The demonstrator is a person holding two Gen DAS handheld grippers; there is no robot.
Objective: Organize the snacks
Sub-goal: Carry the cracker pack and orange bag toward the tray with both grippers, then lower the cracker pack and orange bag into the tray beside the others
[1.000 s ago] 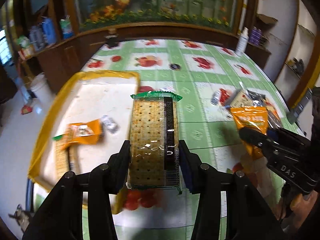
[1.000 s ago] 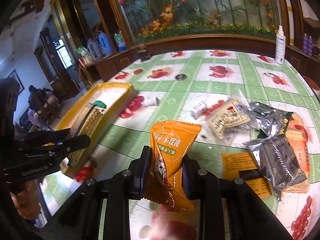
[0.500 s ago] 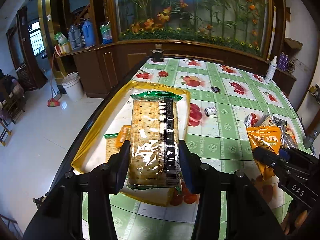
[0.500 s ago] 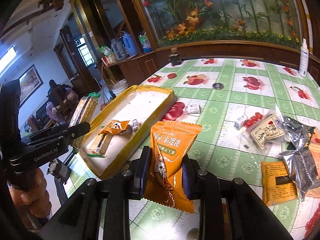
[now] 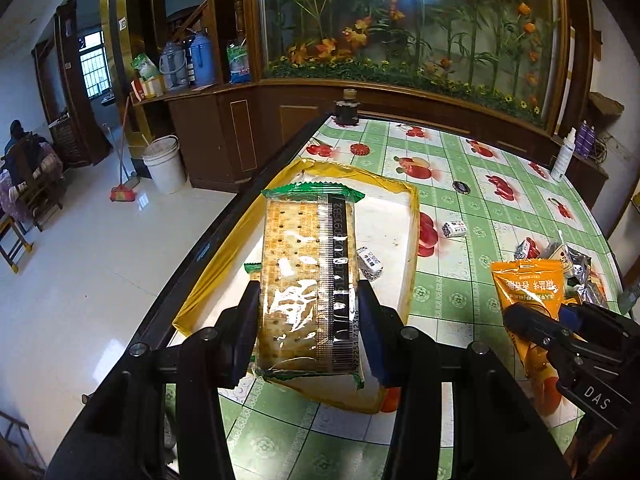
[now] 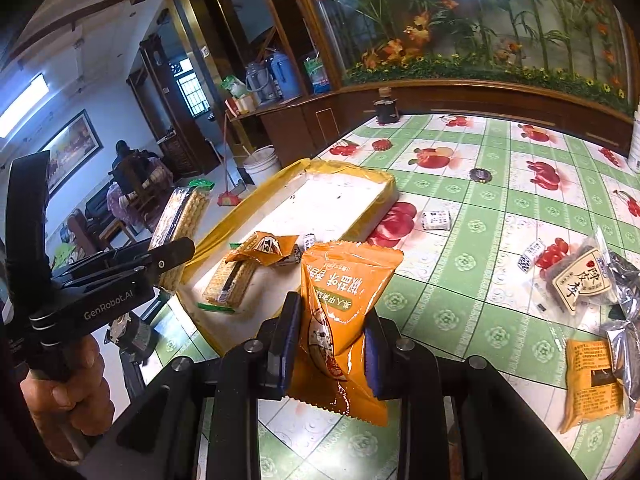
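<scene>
My left gripper (image 5: 307, 320) is shut on a clear cracker pack with green ends (image 5: 308, 276), held high above the near left part of a yellow-rimmed white tray (image 5: 412, 240). The pack also shows in the right wrist view (image 6: 180, 220). My right gripper (image 6: 330, 340) is shut on an orange snack bag (image 6: 340, 312), held above the table right of the tray (image 6: 348, 172). The bag also shows in the left wrist view (image 5: 528, 284). In the tray lie a cracker pack (image 6: 230, 282), an orange pack (image 6: 262, 250) and a small white candy (image 5: 370, 266).
Loose snacks lie on the green fruit-print tablecloth (image 6: 460, 320) at the right: a date pack (image 6: 580, 284), silver packs (image 6: 624, 280), an orange pack (image 6: 592, 384), small candies (image 6: 436, 220). A spray bottle (image 5: 564, 156) and a dark jar (image 6: 386, 110) stand at the far edge. The table's left edge drops to the floor.
Both grippers have risen and pulled back from the table with their packs still held. The left gripper has swung left, so the tray now sits farther below it.
</scene>
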